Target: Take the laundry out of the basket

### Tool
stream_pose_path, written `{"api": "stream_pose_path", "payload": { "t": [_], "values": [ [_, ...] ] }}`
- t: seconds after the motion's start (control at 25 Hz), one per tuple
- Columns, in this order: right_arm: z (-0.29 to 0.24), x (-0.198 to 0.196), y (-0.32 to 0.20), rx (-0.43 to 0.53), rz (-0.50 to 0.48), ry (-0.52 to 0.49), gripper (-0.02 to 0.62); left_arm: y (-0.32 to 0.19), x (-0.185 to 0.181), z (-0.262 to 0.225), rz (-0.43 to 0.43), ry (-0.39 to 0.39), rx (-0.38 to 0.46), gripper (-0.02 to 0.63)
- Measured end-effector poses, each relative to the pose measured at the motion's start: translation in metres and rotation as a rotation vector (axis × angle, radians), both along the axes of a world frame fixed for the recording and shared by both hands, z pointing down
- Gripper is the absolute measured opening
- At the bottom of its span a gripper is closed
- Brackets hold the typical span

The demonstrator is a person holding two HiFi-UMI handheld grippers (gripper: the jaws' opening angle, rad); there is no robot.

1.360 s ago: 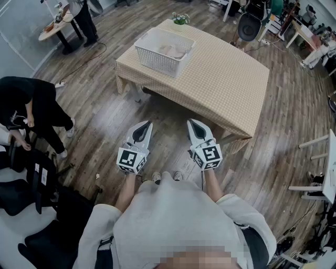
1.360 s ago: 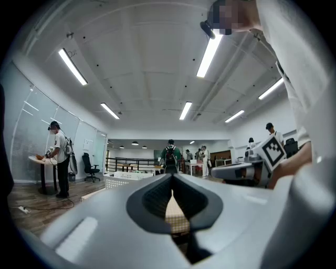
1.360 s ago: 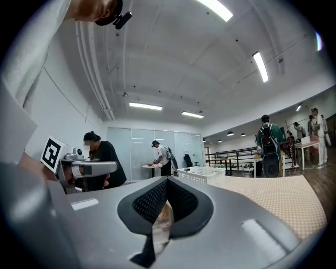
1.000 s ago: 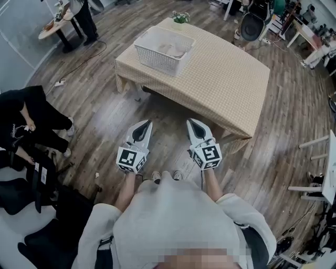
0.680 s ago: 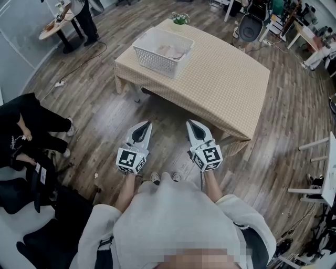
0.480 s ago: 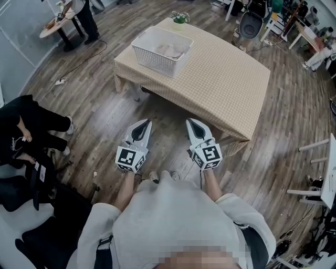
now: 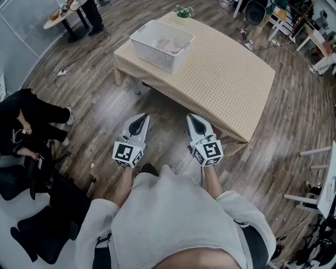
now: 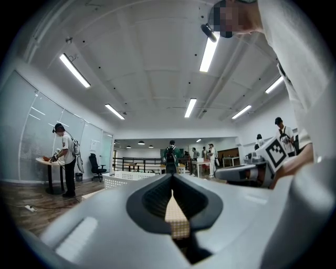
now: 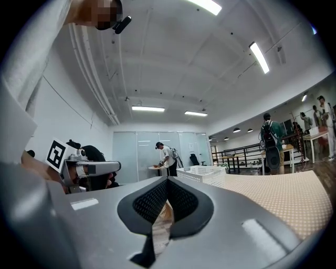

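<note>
A white mesh laundry basket (image 7: 157, 38) stands on the far left corner of a low table (image 7: 226, 79) covered in a beige checked cloth. Pale laundry (image 7: 170, 46) lies inside it. Both grippers hang over the wood floor, short of the table's near edge and well away from the basket. My left gripper (image 7: 142, 116) and right gripper (image 7: 190, 117) point toward the table, jaws shut, holding nothing. The left gripper view shows shut tips (image 8: 172, 177) and the basket (image 8: 122, 182) far ahead. In the right gripper view the basket (image 9: 202, 174) also stands beyond the shut tips (image 9: 167, 180).
A small potted plant (image 7: 182, 11) sits behind the basket. A person in black (image 7: 26, 121) crouches at the left beside black chairs (image 7: 37, 220). A cable (image 7: 73, 65) runs over the floor at the left. White furniture legs (image 7: 315, 157) stand at the right.
The view has shifted forward, so the table and basket sit higher and a little closer. Both grippers stay shut, side by side. The person in black at the left has shifted position.
</note>
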State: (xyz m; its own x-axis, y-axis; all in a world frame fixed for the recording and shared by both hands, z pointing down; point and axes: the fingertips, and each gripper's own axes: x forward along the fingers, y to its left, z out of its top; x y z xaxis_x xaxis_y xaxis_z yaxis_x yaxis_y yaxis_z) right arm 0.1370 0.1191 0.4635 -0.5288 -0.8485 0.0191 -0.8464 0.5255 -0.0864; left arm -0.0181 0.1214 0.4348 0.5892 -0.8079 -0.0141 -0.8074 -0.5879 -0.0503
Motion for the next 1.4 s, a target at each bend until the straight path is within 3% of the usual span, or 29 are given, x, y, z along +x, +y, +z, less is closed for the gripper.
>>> {"api": "stream_pose_path", "payload": {
  "t": [0.24, 0.76, 1.08, 1.4],
  "values": [
    [0.009, 0.009, -0.017, -0.013, -0.008, 0.001, -0.002, -0.017, 0.004, 0.012, -0.025, 0.007, -0.027, 0.011],
    [0.017, 0.013, -0.072, -0.014, 0.023, 0.007, -0.002, -0.079, 0.012, 0.028, 0.01, 0.028, -0.041, 0.011],
    [0.027, -0.011, -0.157, -0.029, 0.042, 0.026, -0.002, -0.172, -0.007, 0.044, 0.036, 0.05, -0.059, 0.011],
    [0.009, -0.035, -0.274, -0.024, 0.08, 0.031, -0.002, -0.293, -0.023, 0.024, 0.099, 0.058, -0.052, 0.011]
  ]
}}
